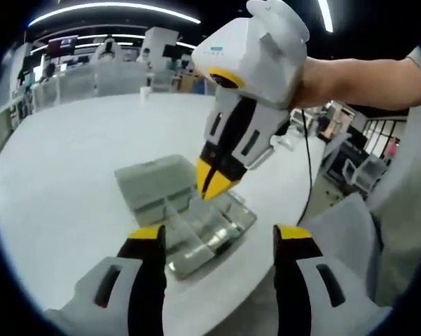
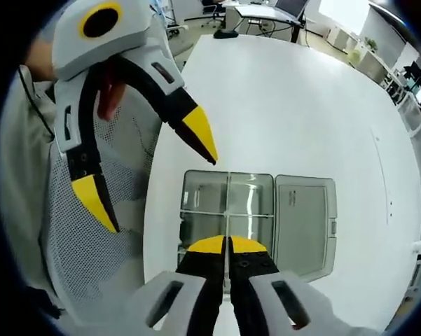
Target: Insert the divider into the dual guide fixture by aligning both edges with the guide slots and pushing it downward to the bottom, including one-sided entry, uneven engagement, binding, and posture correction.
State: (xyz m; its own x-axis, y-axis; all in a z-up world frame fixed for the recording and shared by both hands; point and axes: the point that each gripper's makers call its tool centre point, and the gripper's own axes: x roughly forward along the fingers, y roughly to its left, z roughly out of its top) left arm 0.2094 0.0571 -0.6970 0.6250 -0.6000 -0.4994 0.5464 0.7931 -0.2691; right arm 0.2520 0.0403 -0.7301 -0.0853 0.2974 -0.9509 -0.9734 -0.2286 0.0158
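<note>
Right gripper [image 2: 226,245] in my hand points down over the clear box [image 2: 228,210], jaws pinched together on the thin clear divider [image 2: 228,199], which stands on edge along the box's middle. How deep it sits I cannot tell. Its open lid [image 2: 305,213] lies flat beside it. Left gripper [image 1: 217,241] hovers apart, jaws spread wide, holding nothing. Bare white table [image 2: 280,105] stretches beyond the box, whose near corner lies close to the table edge.
</note>
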